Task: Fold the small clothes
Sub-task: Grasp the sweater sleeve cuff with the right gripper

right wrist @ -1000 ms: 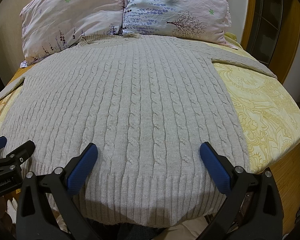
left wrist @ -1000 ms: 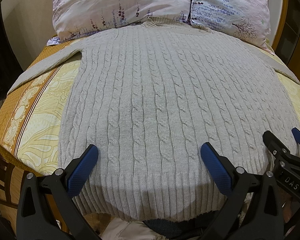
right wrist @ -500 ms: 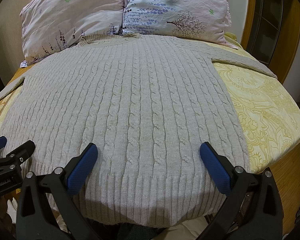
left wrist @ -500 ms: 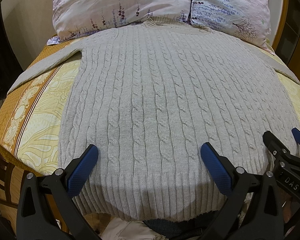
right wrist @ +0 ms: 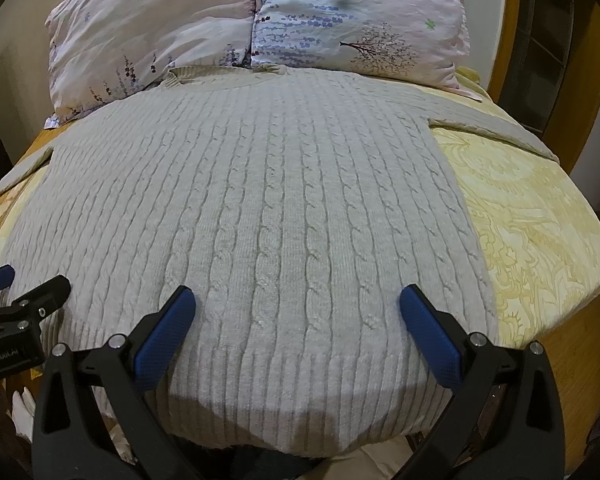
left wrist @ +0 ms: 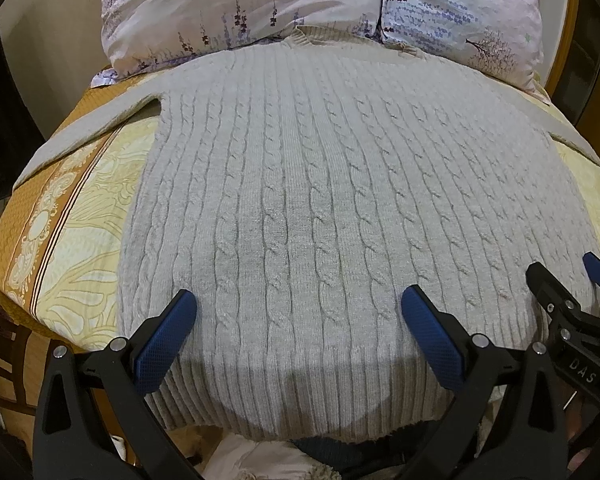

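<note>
A light grey cable-knit sweater (left wrist: 320,200) lies flat and spread out on the bed, collar toward the pillows, ribbed hem at the near edge. Its sleeves stretch out to both sides. It also fills the right wrist view (right wrist: 284,208). My left gripper (left wrist: 298,304) is open and empty, hovering just above the hem on the left half. My right gripper (right wrist: 296,300) is open and empty above the hem on the right half. The right gripper also shows at the right edge of the left wrist view (left wrist: 568,300). The left gripper shows at the left edge of the right wrist view (right wrist: 24,292).
Two floral pillows (left wrist: 260,4) (right wrist: 340,12) lie at the head of the bed. A yellow patterned bedspread (right wrist: 532,216) covers the bed, with an orange border on the left (left wrist: 32,216). A wooden headboard frame (right wrist: 568,60) stands at the right. The bed's near edge is just below the hem.
</note>
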A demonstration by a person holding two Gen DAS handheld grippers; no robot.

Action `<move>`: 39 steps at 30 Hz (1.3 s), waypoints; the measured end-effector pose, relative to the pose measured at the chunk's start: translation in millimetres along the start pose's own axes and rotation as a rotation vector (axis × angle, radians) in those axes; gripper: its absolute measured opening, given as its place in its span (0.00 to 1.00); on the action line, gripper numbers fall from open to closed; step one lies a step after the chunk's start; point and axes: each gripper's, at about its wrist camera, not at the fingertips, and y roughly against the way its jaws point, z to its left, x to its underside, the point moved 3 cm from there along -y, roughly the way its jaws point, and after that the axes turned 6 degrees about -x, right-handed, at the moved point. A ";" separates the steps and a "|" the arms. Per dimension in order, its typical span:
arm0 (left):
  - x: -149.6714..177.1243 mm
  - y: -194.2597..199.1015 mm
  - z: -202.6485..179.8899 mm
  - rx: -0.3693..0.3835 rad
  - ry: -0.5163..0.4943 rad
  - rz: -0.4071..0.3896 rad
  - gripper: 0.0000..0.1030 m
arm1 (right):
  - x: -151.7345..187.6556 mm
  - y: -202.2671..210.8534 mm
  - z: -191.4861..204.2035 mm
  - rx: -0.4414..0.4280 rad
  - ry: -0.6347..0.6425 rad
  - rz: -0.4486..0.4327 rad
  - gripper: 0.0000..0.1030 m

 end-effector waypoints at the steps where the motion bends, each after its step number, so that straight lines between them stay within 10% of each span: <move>1: -0.1 -1.3 0.5 0.001 -0.002 0.007 0.99 | -0.1 -0.2 0.2 -0.003 0.005 -0.001 0.98; 9: -19.6 -4.2 2.6 0.042 -0.023 -0.008 0.99 | -13.7 2.0 -19.7 -0.100 0.072 -0.058 0.98; 18: -83.9 -2.1 17.2 0.182 -0.019 -0.186 0.99 | -110.9 -15.9 -179.2 -0.148 -0.332 -0.132 0.94; 27: -153.0 -34.4 25.8 0.211 0.026 -0.134 0.99 | -142.2 -80.9 -336.7 -0.134 -0.869 -0.084 0.61; 39: -184.2 -80.8 16.9 0.287 0.061 -0.085 0.99 | -150.0 -97.6 -398.9 -0.046 -0.991 -0.179 0.27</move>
